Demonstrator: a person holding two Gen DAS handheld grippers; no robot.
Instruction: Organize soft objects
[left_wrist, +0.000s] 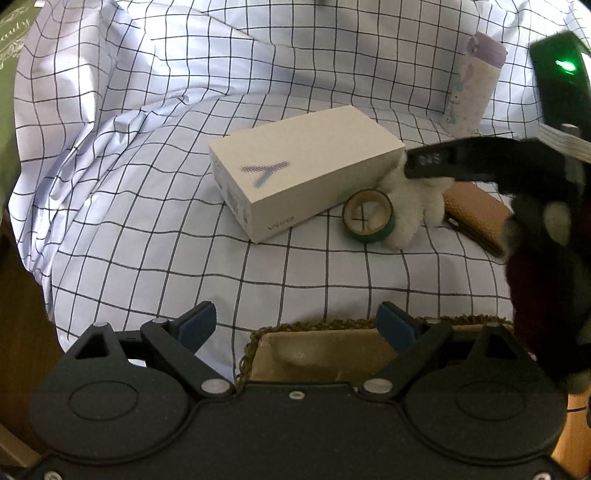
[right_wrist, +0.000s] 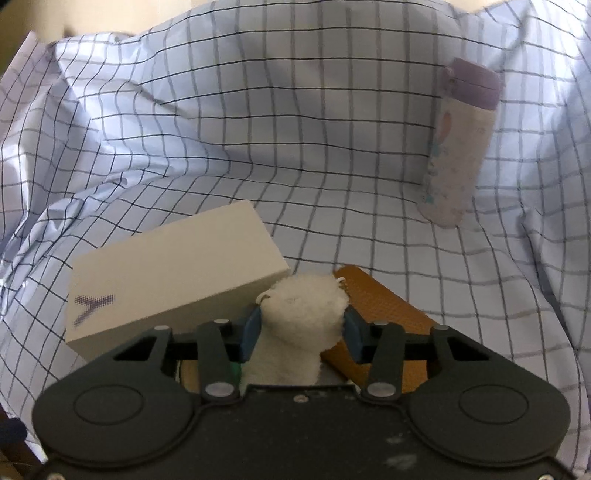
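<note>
Here the right gripper (right_wrist: 301, 328) pinches the white plush toy (right_wrist: 303, 314) between the phone box (right_wrist: 173, 269) and tan pouch (right_wrist: 384, 314) mid-bed (right_wrist: 332, 147), presumably to lift it; the left gripper (left_wrist: 295, 326) hovers spread over the woven basket (left_wrist: 321, 350) at the near edge.

Left wrist view angled down from farther back, right wrist view close in; shared: white box (left_wrist: 295, 173) (right_wrist: 173, 273) on checked sheet (left_wrist: 147, 240) (right_wrist: 295, 147).

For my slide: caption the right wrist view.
Right gripper pinches white plush toy between white box and tan wallet.
</note>
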